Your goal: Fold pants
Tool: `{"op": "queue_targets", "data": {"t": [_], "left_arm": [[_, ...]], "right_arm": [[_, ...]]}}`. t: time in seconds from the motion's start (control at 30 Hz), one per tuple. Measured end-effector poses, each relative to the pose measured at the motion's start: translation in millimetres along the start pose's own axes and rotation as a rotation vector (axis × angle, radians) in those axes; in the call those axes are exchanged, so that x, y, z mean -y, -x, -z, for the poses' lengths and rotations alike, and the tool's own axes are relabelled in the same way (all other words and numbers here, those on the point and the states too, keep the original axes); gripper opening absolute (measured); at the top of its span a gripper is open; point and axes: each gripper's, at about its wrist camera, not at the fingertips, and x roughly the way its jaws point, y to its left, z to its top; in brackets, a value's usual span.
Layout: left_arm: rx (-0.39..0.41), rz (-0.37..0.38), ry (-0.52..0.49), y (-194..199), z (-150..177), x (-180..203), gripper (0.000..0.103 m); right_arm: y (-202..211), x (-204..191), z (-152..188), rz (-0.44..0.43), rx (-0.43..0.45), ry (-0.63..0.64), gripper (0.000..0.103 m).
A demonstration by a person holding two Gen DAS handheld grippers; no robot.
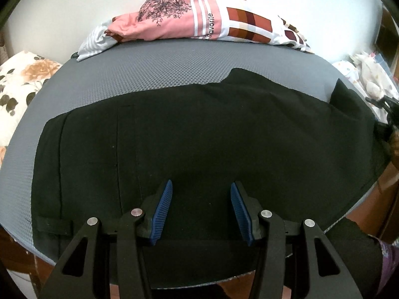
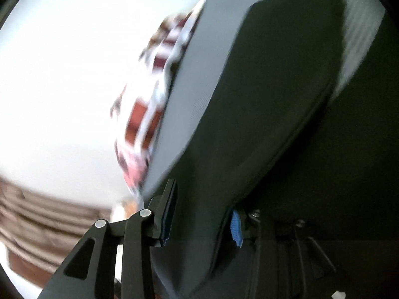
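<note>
Black pants [image 1: 199, 129] lie spread flat across a grey textured mat [image 1: 149, 74], with the waistband and a belt loop at the left end. My left gripper [image 1: 200, 209] hovers low over the near edge of the pants. It is open, its blue pads [image 1: 163, 209] apart, with only flat cloth beneath them. The right wrist view is tilted and blurred. In it the pants [image 2: 274, 99] run along the mat [image 2: 199, 87]. My right gripper [image 2: 202, 221] has its jaws apart at the pants' end. Dark cloth lies between them and drapes over its right finger [image 2: 235, 228].
A pile of pink, white and brown clothes [image 1: 199, 17] sits at the mat's far edge, against a white wall. A floral cushion [image 1: 22, 84] lies to the left and white patterned cloth [image 1: 361, 74] to the right. A patterned sleeve [image 1: 389, 256] shows at the lower right.
</note>
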Motion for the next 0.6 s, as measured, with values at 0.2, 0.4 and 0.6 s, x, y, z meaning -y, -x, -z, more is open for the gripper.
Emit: {"op": "queue_targets", "data": {"t": [0.2, 0.4, 0.6], "left_arm": [[-0.002, -0.011, -0.006, -1.2, -1.2, 2.1, 0.051], [-0.005, -0.019, -0.012, -1.0, -2.0, 3.2, 0.051], [-0.005, -0.025, -0.018, -2.3, -1.1, 5.4, 0.051]], "right_arm": [[15.2, 19.1, -60.1, 0.095, 0.091, -0.079, 0.005], [72.3, -9.0, -48.9, 0.105, 0.128, 0.068, 0.005], [131.7, 21.1, -14.9, 0.127, 0.127, 0.020, 0.005]]}}
